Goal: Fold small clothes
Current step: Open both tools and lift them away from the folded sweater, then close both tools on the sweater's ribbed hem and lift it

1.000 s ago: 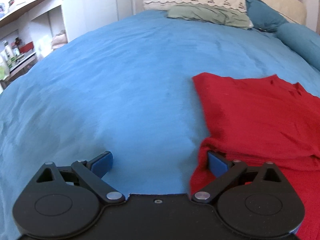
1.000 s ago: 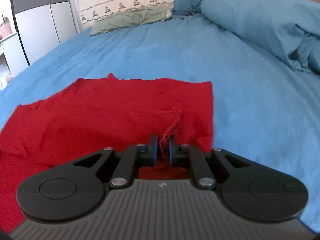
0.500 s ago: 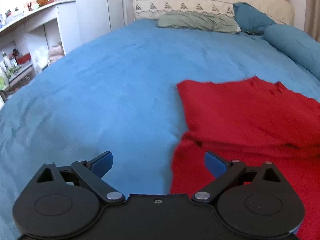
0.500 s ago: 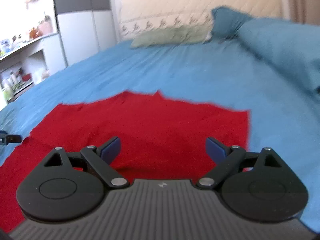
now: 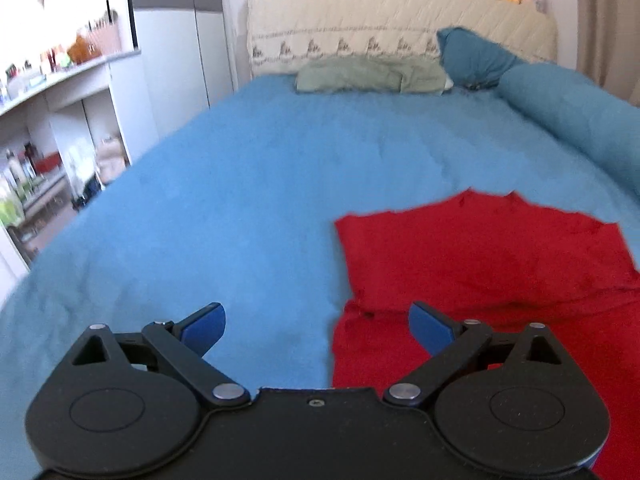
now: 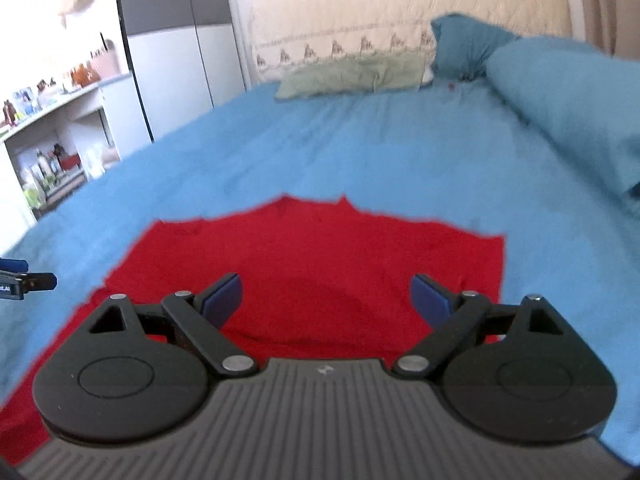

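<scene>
Both our left gripper (image 5: 316,322) and right gripper (image 6: 327,298) gape wide and empty, so we should regrasp the folded red knit garment (image 6: 320,260) evenly at its six o'clock edge.

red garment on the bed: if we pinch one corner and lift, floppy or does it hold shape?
Likely floppy: the red garment lies limp, one layer folded over itself with soft creases. Probably light, thin knit. It may drag rather than slide on the fuzzy blue bedspread.
</scene>
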Demonstrator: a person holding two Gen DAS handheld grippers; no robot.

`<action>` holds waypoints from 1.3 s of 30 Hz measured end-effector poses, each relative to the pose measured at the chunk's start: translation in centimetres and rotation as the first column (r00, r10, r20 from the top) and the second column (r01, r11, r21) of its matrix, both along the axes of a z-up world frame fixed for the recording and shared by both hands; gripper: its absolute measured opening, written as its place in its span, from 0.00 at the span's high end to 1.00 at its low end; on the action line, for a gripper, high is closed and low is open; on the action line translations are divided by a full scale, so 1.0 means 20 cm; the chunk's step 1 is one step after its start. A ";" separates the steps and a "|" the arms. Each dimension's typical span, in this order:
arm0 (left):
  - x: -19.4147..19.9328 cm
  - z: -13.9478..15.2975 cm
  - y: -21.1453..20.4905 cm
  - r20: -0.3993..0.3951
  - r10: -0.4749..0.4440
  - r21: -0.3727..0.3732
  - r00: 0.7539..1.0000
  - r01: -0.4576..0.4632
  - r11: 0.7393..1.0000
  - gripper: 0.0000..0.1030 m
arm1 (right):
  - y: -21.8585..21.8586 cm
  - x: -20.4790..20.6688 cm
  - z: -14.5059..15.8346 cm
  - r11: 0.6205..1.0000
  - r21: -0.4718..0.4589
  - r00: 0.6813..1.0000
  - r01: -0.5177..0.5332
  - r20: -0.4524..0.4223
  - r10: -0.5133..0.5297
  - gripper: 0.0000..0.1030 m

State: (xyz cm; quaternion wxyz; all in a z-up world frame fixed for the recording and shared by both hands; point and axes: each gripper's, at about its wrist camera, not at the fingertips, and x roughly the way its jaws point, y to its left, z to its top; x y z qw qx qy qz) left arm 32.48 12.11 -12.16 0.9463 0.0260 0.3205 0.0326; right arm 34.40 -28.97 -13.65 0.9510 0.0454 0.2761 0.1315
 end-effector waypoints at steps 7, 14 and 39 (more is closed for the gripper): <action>-0.35 0.15 -0.05 0.003 -0.028 0.057 1.000 0.028 0.998 0.00 | -0.09 -0.48 0.34 0.999 0.001 0.998 0.054 -0.027 -0.054 0.00; -0.58 -0.07 -0.05 -0.187 -0.095 0.008 0.978 0.099 0.995 0.00 | -0.14 -0.96 0.21 0.990 -0.063 0.978 0.124 -0.159 -0.133 0.00; -0.86 -0.42 0.04 -0.348 -0.197 -0.203 0.917 0.131 0.970 0.40 | -0.16 -1.36 -0.34 0.978 -0.081 0.896 0.193 -0.391 -0.210 0.15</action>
